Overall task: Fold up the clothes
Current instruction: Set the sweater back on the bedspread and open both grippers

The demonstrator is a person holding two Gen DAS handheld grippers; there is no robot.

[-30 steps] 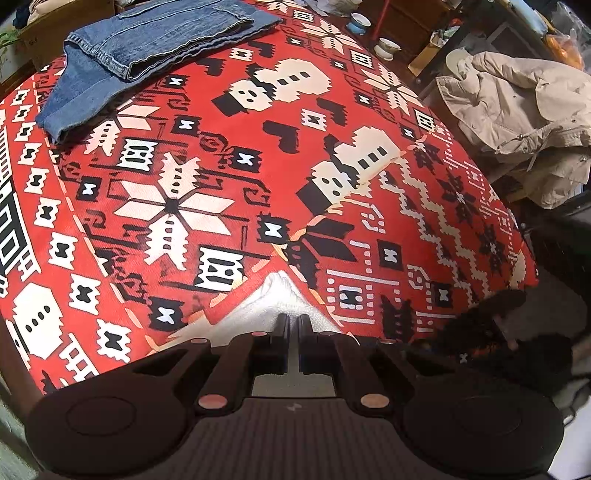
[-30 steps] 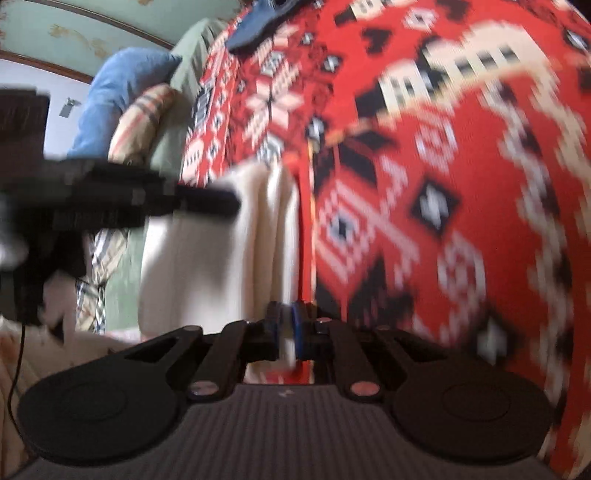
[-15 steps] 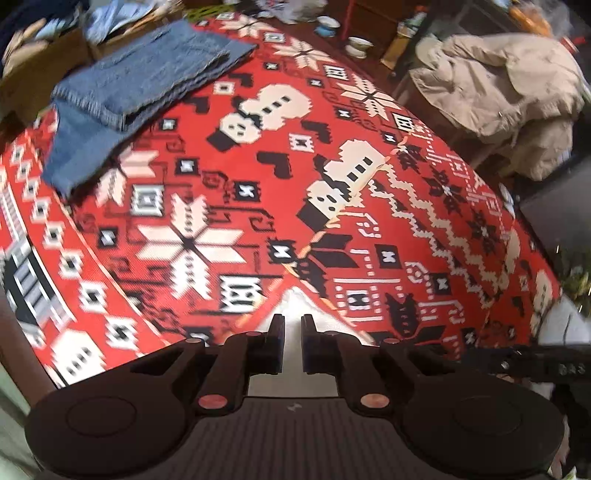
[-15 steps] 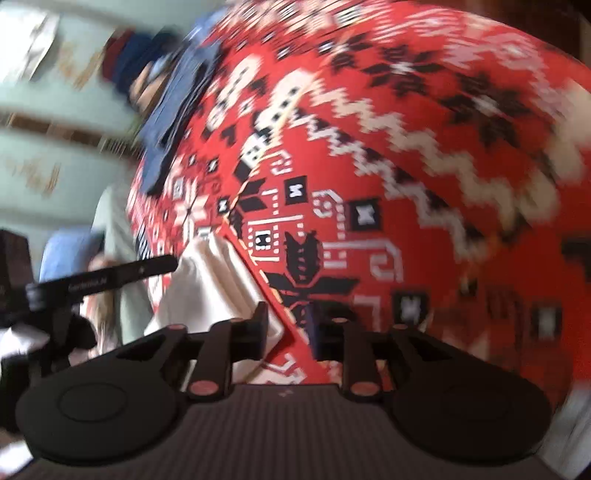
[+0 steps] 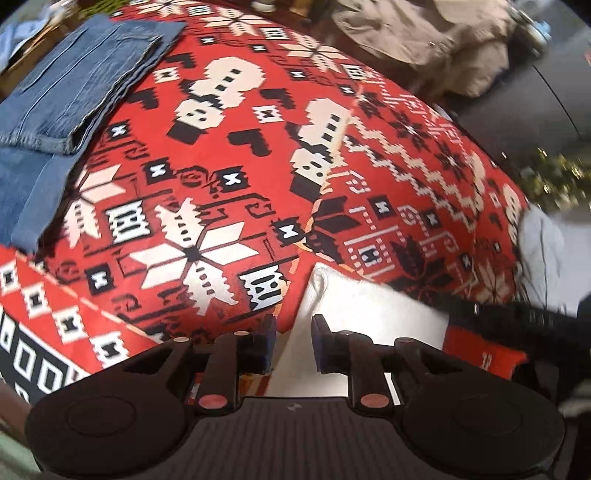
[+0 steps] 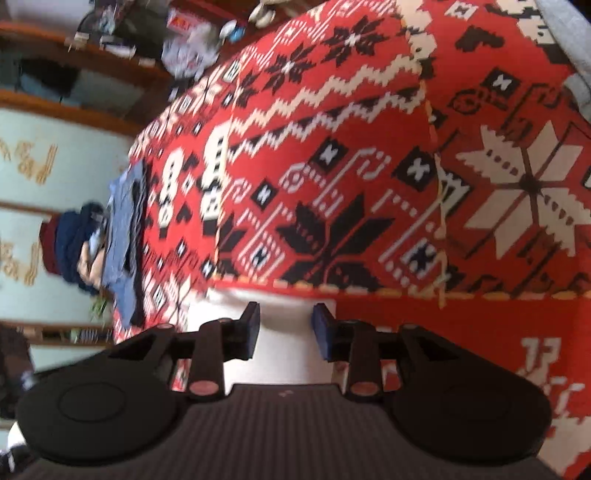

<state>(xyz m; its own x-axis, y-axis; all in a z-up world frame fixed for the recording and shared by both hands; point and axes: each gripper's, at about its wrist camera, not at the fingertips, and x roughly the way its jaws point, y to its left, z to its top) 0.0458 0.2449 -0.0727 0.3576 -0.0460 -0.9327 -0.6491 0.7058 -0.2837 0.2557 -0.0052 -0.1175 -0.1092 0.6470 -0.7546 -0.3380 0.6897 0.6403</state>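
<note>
- Blanket (image 5: 229, 155), red with white and black snowflake and snowman pattern, spread wide, one fold laid over itself with the white underside (image 5: 369, 306) exposed along the near edge.
- Jeans (image 5: 81, 85), folded, lying on the blanket's far left part, well apart from the white underside.
- Beige jacket (image 5: 424, 33), heaped beyond the blanket's far right edge.
- Left gripper (image 5: 292, 345), jaws parted narrowly, gripping nothing, poised just above the white underside at the fold's corner.
- Right gripper (image 6: 285, 332), jaws parted a little wider, empty, above the same white strip (image 6: 273, 295) of the blanket.
</note>
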